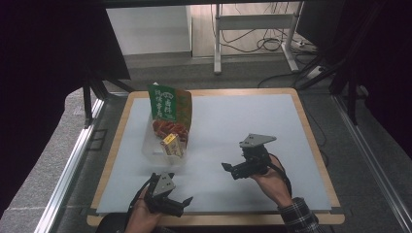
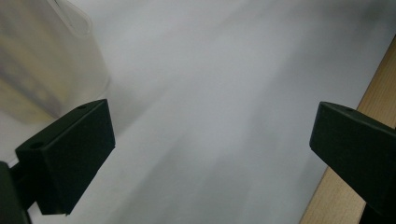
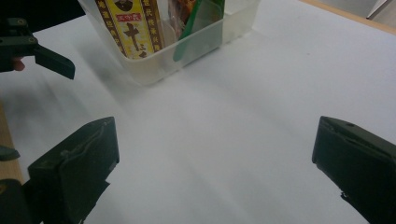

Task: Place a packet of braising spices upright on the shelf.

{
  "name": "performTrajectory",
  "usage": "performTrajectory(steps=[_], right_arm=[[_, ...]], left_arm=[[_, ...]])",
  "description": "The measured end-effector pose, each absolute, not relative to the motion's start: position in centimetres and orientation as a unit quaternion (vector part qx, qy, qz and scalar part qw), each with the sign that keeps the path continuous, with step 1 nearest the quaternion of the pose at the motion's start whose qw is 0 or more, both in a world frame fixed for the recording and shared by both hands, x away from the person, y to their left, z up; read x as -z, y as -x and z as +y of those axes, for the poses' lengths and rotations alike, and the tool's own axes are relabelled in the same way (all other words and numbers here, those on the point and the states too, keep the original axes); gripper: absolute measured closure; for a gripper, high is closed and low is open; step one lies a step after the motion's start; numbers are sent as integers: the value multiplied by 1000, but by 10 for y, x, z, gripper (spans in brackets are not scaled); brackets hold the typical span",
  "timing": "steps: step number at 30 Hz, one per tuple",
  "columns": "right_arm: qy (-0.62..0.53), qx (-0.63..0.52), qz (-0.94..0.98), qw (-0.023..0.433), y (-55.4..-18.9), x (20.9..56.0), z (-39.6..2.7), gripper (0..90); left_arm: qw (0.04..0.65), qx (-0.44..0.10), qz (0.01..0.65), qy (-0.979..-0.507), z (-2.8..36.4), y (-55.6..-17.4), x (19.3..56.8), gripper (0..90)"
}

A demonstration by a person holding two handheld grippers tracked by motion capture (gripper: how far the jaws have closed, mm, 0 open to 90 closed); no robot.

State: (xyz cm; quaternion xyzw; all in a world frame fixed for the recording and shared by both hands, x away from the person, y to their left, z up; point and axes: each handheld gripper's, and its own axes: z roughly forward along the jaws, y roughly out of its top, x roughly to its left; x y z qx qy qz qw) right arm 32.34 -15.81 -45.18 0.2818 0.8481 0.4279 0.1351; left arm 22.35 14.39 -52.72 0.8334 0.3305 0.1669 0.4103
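You hold both grippers, left point(image 1: 182, 204) and right point(image 1: 228, 168), with fingers spread wide and empty, flanking the clear tub point(image 1: 151, 150) (packets standing inside) on the desk point(image 1: 252, 126), poised to reach in.

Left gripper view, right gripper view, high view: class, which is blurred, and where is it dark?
Left gripper view: clear bin and mat streaked with blur. Right gripper view: yellow box readable, the mat softly smeared. High view: sharp on the table, with dark surroundings at both sides.
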Motion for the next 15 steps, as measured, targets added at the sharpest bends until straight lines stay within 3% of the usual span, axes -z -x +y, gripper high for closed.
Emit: performTrajectory(steps=[15], right_arm=[[-303, -421, 843, 143, -310, 455, -192, 2]], left_arm=[[411, -173, 329, -832, 145, -223, 526, 0]])
